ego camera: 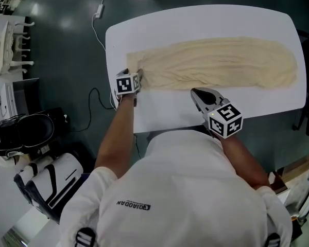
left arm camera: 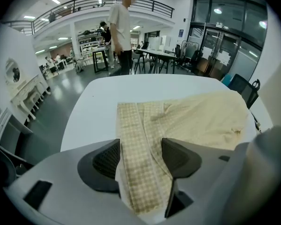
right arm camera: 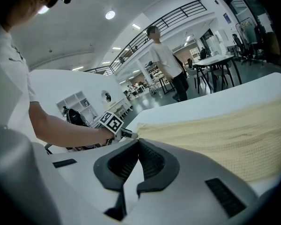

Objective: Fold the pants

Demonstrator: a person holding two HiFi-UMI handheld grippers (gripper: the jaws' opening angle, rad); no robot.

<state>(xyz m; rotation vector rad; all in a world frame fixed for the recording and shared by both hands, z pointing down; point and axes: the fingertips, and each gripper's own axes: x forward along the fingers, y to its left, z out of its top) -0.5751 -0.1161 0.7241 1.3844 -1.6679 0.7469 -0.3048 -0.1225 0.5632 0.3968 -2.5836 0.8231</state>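
Looks like the grab stage: cream pants [ego camera: 221,60] lie lengthwise across the white table [ego camera: 159,115], left gripper [left arm camera: 140,143] wide apart astride their left-edge end, right gripper [ego camera: 194,92] pinched together empty near the front edge, so I'd guess clamping comes next.

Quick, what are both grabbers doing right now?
Left gripper: open, edge of the pants lying between its jaws, not pinched.
Right gripper: closed, empty.
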